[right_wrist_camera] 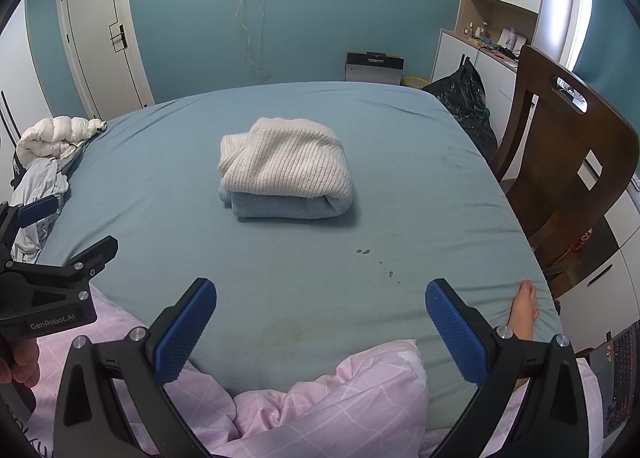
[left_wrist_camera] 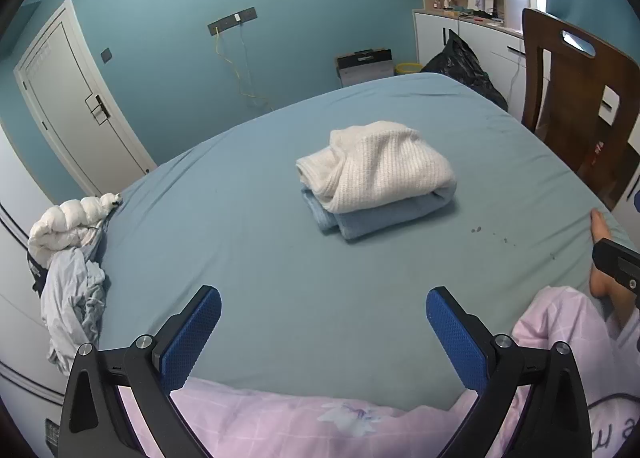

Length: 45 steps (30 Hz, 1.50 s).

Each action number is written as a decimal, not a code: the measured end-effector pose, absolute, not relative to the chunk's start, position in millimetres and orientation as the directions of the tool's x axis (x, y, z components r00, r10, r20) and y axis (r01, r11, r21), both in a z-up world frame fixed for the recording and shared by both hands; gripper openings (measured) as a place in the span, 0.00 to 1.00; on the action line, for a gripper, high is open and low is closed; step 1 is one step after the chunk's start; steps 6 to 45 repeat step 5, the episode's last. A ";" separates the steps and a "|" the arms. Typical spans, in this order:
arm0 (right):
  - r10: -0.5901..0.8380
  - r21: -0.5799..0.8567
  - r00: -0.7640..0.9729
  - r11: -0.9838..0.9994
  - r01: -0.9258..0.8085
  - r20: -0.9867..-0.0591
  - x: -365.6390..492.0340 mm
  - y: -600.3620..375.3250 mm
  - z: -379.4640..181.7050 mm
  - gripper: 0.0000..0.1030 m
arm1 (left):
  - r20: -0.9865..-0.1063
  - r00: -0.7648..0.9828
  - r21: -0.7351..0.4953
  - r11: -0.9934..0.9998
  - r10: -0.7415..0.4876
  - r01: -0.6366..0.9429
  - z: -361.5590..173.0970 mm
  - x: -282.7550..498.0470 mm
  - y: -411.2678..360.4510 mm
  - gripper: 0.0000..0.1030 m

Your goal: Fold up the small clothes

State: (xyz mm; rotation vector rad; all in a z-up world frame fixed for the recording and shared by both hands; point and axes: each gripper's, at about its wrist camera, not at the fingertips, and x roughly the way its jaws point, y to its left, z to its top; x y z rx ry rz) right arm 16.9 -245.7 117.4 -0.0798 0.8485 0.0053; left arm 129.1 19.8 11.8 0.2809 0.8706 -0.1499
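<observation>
A folded cream knit sweater (left_wrist_camera: 376, 164) lies on top of a folded light blue garment (left_wrist_camera: 384, 218) in the middle of the blue bed sheet (left_wrist_camera: 240, 242). The same stack shows in the right wrist view, cream sweater (right_wrist_camera: 286, 162) over blue garment (right_wrist_camera: 280, 208). My left gripper (left_wrist_camera: 323, 322) is open and empty, held over the near part of the bed, well short of the stack. My right gripper (right_wrist_camera: 320, 316) is open and empty, also near the bed's front. The left gripper's body (right_wrist_camera: 48, 282) shows at the left of the right wrist view.
A heap of unfolded clothes, white puffy jacket (left_wrist_camera: 68, 226) and pale grey garment (left_wrist_camera: 72, 298), lies at the bed's left edge. A wooden chair (right_wrist_camera: 568, 162) stands right of the bed. The person's pink-clad legs (right_wrist_camera: 320, 410) and bare foot (right_wrist_camera: 522, 310) rest on the near bed.
</observation>
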 end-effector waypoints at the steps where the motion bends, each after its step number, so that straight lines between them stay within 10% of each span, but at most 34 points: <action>1: -0.027 -0.068 0.661 0.997 -0.036 -0.750 16.9 -245.5 117.3 0.99 | -0.769 0.639 0.180 0.953 -0.018 0.243 11.9 128.9 20.2 1.00; 45: -0.027 -0.068 0.661 0.997 -0.037 -0.750 16.8 -245.4 117.1 0.99 | -0.770 0.638 0.171 0.956 -0.021 0.238 11.6 129.0 21.6 1.00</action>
